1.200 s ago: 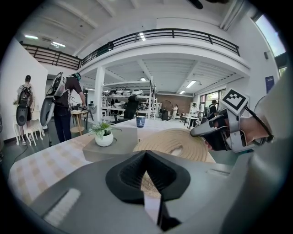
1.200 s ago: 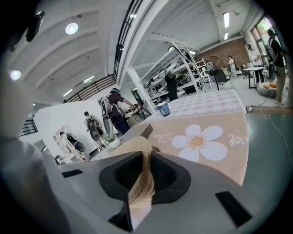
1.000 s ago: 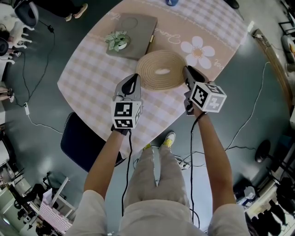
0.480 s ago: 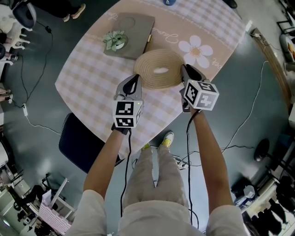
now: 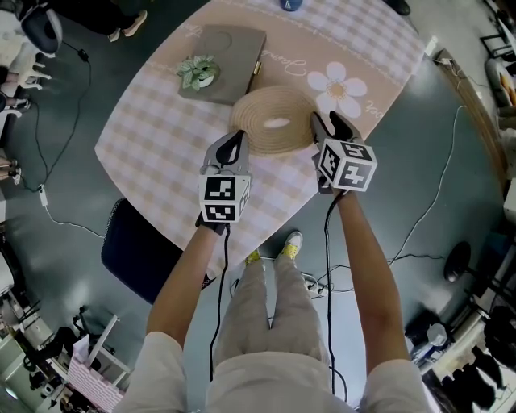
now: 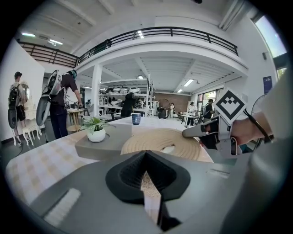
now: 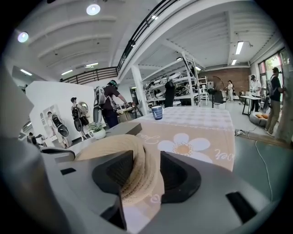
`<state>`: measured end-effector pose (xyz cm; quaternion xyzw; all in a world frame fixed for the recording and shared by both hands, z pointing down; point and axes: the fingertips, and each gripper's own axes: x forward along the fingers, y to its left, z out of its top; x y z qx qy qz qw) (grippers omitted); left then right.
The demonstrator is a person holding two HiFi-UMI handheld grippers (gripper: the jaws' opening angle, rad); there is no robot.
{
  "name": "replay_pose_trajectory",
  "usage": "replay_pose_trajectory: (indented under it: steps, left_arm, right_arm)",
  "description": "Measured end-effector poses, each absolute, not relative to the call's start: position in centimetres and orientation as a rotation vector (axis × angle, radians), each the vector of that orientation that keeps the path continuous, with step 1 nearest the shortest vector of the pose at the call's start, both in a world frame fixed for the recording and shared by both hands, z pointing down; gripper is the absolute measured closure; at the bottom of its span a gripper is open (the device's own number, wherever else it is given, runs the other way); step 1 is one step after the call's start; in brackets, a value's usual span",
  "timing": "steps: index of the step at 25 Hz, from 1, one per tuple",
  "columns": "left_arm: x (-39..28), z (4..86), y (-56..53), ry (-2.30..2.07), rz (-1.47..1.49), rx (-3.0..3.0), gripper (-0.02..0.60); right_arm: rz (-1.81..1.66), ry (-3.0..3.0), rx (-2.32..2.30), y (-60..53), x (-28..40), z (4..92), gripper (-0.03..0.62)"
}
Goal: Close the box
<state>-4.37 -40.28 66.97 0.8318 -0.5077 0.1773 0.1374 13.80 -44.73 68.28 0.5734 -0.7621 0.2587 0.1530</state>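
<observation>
A round woven straw lid (image 5: 278,121) lies flat on the pink checked table (image 5: 161,137). My right gripper (image 5: 326,123) is at the lid's right edge. Its jaws are opening, and the woven rim (image 7: 130,160) stands between them with a gap on the right side. My left gripper (image 5: 234,137) rests at the lid's near-left edge with its jaws together and nothing in them; in the left gripper view the lid (image 6: 160,141) lies just ahead of it. Behind the lid sits a flat grey box (image 5: 234,52) with a small potted plant (image 5: 197,73) on it.
A blue cup (image 5: 292,4) stands at the table's far edge. A white flower print (image 5: 343,81) marks the cloth to the right of the lid. A dark chair (image 5: 137,250) sits under the near-left table edge. Cables run across the floor.
The right gripper's jaws have spread apart around the lid's rim. The left gripper has stayed put.
</observation>
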Motion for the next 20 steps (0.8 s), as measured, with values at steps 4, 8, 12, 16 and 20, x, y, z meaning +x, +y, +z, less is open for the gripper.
replay_pose_trajectory:
  steps: [4, 8, 12, 16, 20]
  left_arm:
    - [-4.5, 66.0, -39.7, -1.470, 0.506, 2.415, 0.580]
    - [-5.6, 64.5, -37.6, -1.481, 0.484, 2.406, 0.580]
    - [-6.8, 62.7, -34.3, -1.500, 0.484, 2.395, 0.580]
    - [-6.8, 59.3, -31.0, -1.493, 0.447, 2.398, 0.580]
    - [-6.0, 54.2, -28.6, -1.482, 0.386, 2.449, 0.580]
  right_arm:
    - [0.787, -2.271, 1.659, -44.4, 13.9, 67.1, 0.403]
    - [0.785, -2.274, 1.718, -42.1, 15.0, 65.4, 0.405]
    - [0.763, -2.276, 1.733, -38.6, 16.1, 62.5, 0.431]
    - [0.752, -2.306, 1.749, -34.4, 16.4, 58.3, 0.461]
    - [0.710, -2.372, 1.754, -31.0, 16.0, 52.6, 0.488]
